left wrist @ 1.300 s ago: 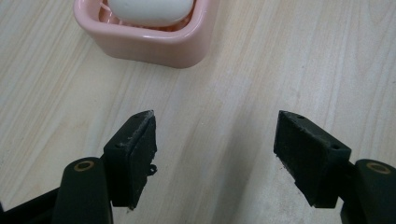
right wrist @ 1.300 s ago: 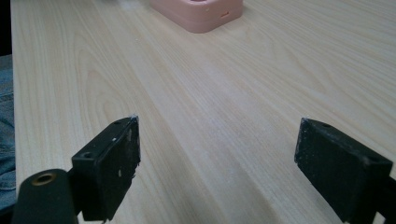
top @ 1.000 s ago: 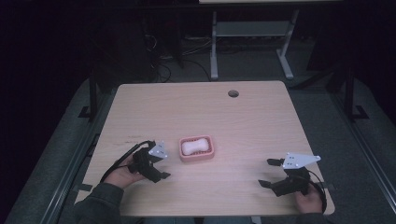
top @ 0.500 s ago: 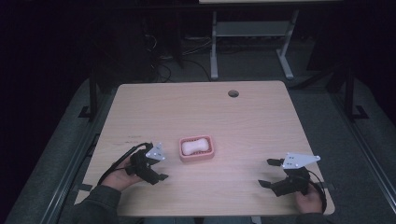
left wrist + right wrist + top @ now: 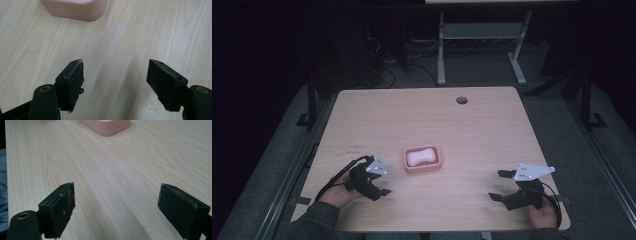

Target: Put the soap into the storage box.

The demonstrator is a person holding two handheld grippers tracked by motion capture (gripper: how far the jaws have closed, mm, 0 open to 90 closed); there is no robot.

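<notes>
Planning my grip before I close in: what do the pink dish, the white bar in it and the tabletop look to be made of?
The pink dish looks like moulded plastic: smooth rounded walls with a soft sheen. The white bar seems to be soap, matte and lobed, though too small to tell for sure. The tabletop looks like pale wood-grain laminate, flat with printed-looking grain; solid wood cannot be ruled out.

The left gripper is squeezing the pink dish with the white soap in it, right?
Not quite. The left gripper is open with bare table between its jaws, as the left gripper view shows. The pink dish lies apart, ahead of it. The white soap does lie in the dish.
</notes>
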